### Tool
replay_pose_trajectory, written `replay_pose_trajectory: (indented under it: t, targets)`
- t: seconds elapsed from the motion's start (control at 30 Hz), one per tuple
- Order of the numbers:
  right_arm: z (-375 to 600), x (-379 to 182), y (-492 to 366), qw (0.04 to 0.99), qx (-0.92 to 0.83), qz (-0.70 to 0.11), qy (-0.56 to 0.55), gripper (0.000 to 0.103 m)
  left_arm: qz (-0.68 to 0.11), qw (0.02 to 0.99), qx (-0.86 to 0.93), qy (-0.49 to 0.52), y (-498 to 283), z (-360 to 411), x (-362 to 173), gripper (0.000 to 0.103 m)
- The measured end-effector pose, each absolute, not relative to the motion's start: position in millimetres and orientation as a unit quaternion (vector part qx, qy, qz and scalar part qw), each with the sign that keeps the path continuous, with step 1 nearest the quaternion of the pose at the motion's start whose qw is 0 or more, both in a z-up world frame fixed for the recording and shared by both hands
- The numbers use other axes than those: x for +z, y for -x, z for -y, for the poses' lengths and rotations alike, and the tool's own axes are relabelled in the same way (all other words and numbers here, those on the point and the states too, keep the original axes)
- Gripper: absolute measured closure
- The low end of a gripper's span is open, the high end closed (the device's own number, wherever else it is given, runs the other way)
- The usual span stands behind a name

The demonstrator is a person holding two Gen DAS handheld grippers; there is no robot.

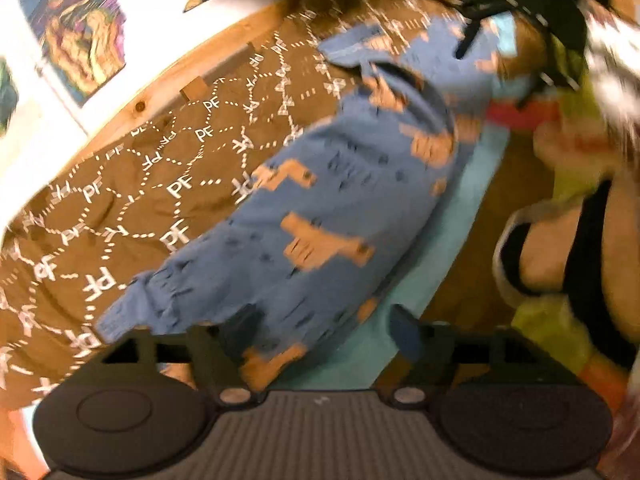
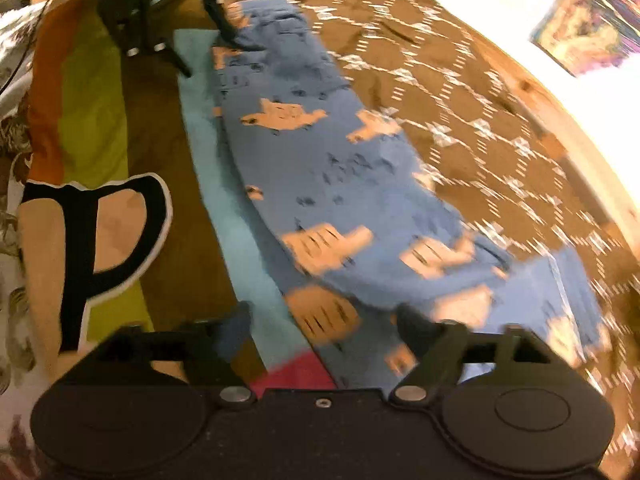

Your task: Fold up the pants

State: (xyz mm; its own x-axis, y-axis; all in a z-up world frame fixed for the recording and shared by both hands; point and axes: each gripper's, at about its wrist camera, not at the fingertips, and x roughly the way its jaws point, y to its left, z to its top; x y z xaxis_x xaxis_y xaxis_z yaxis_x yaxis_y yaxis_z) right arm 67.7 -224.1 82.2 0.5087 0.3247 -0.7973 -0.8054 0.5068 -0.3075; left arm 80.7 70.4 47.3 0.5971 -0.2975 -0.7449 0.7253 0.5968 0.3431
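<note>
"PF" across brown bedspread (image 1: pixel 132 184)

Blue pants (image 2: pixel 340 168) on brown blanket (image 2: pixel 460 92), both tools open.

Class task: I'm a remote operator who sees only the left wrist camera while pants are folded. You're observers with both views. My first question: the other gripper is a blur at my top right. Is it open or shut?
Observer: The right gripper is open, its fingers wide apart at the near end of the pants.
Operator: How does my own gripper sit, seen from there?
Observer: The left gripper is open too, with one finger on the pants' far end and the other over the turquoise strip.
Operator: And the cloth by the right gripper?
Observer: A top layer seems to end short there, and another blue layer shows beneath it.
</note>
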Motion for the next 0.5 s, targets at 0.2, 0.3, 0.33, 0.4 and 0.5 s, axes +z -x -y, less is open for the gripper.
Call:
replay_pose_trajectory:
  t: [0.2, 0.3, 0.33, 0.4, 0.5]
  targets:
    - [280.7, 102.1, -70.3, 0.848, 0.263, -0.365, 0.281, 0.001, -0.375, 0.824, -0.33, -0.268, -110.6, -8.0, 60.2, 0.0]
    - [311.5, 101.0, -86.5, 0.886, 0.2, -0.361, 0.21, 0.001, -0.38, 0.818, -0.328, -0.281, -122.0, 39.3, 59.7, 0.0]
    - [321.6, 101.7, -95.6, 0.896, 0.184, -0.36, 0.184, 0.001, -0.37, 0.824, -0.323, -0.283, -123.7, 57.4, 58.3, 0.0]
    - [336.9, 105.5, -109.6, 0.911, 0.162, -0.351, 0.142, 0.001, -0.344, 0.844, -0.306, -0.275, -125.9, 90.7, 54.7, 0.0]
    - [352.6, 109.9, -122.0, 0.924, 0.151, -0.336, 0.1, 0.001, -0.323, 0.866, -0.298, -0.24, -123.8, 127.7, 43.3, 0.0]
